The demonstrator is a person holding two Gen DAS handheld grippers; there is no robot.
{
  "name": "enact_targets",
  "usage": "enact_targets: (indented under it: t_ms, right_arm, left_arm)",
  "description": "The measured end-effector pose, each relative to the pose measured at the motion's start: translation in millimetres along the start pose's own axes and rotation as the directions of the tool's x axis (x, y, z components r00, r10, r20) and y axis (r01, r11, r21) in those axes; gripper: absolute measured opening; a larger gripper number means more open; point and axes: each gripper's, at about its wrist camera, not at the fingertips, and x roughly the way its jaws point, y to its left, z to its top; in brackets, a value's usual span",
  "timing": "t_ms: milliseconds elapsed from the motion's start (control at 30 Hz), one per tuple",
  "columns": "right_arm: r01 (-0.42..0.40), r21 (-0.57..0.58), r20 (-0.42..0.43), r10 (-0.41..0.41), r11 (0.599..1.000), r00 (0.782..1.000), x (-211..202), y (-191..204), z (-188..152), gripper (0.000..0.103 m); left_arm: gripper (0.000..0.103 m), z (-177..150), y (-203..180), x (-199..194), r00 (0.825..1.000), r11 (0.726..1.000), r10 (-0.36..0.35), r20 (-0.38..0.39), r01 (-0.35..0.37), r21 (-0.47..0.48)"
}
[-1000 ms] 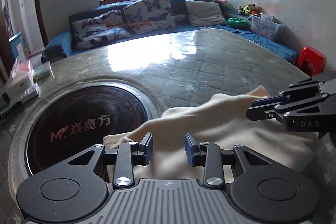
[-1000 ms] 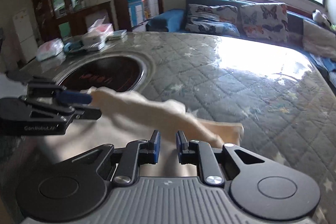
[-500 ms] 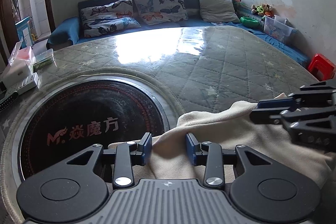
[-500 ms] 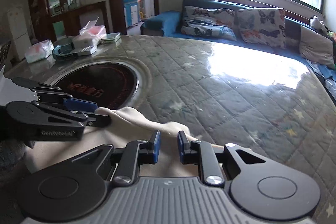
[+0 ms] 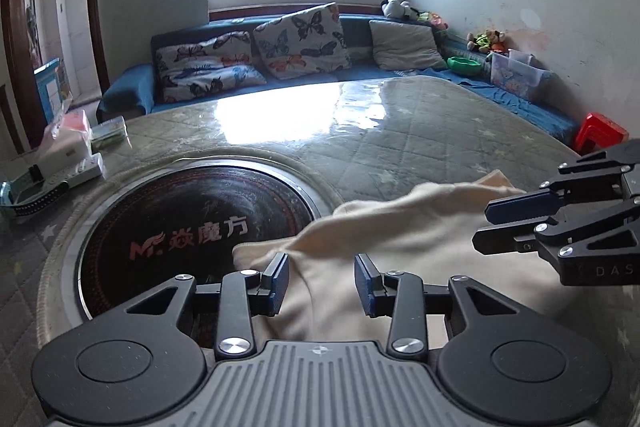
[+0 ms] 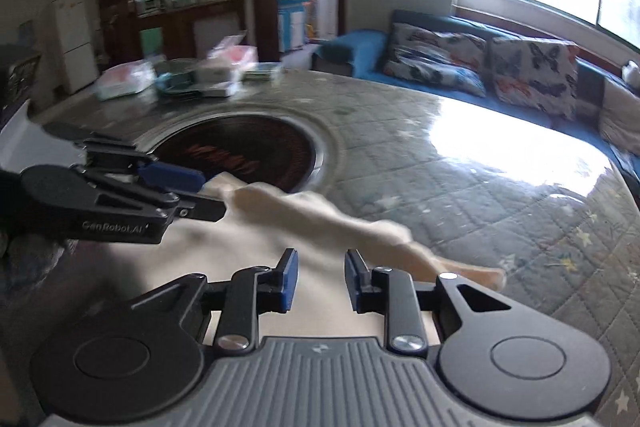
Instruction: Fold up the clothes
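two grippers i run: left gripper jaws apart over cream garment; right gripper, just opening, at its 3 o'clock edge.

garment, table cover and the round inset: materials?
Garment: cream, soft matte knit, probably cotton or fleece; it drapes and wrinkles. Table cover: quilted fabric under what looks like clear glossy film; stitching plus window glare. Inset: dark glossy glass or ceramic, metal-looking rim.
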Motion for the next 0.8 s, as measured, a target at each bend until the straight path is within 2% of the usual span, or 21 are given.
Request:
enact_targets:
  t_ms: [167, 333, 633, 800]
  right_arm:
    - [-0.005, -0.015, 0.020, 0.006, 1.000, 1.000, -14, 15, -25, 0.025]
    - [0.006, -0.002, 0.018, -0.006, 1.000, 1.000, -6, 13, -50, 0.026]
    - [0.013, -0.027, 0.022, -0.013, 1.000, 1.000, -16, 13, -57, 0.026]
    - [0.010, -0.030, 0.016, -0.010, 0.999, 1.000, -27, 9, -64, 0.027]
  left_arm:
    - [0.039, -24, -5, -10, 1.000, 1.000, 0.025, 0.003, -0.025, 0.016]
    - [0.039, -33, -1, -8, 1.000, 0.998, 0.025, 0.010, -0.024, -0.050]
    - [0.039, -40, -1, -15, 1.000, 0.990, -0.004, -0.012, 0.003, -0.143]
    - [0.039, -42, -8, -21, 0.999, 0.988, -0.030, -0.027, 0.026, -0.152]
